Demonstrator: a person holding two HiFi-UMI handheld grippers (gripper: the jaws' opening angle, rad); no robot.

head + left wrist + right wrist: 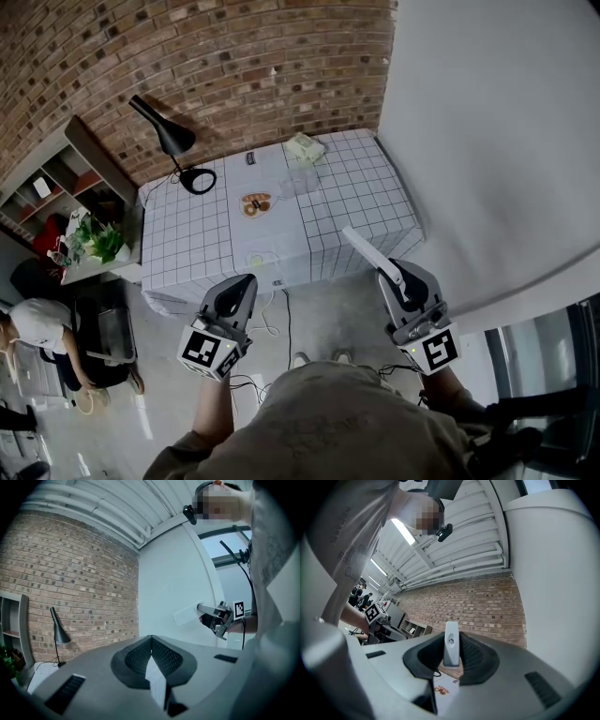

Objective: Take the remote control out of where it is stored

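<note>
A slim white remote control (367,251) sticks out forward from my right gripper (394,274), which is shut on it, in the air in front of the table. In the right gripper view the remote (451,644) stands upright between the dark pads, end on. My left gripper (246,281) hangs level at the left of the head view, shut with nothing in it. In the left gripper view its tips (151,641) meet, and the right gripper (213,613) with the remote (185,616) shows against the white wall.
A table (356,187) with a white checked cloth stands against the brick wall. On it are a black desk lamp (169,141), a clear box (298,178), a small brown item (254,203) and a pale bundle (305,147). A shelf (56,183), a plant (98,239) and a person (37,328) are at the left.
</note>
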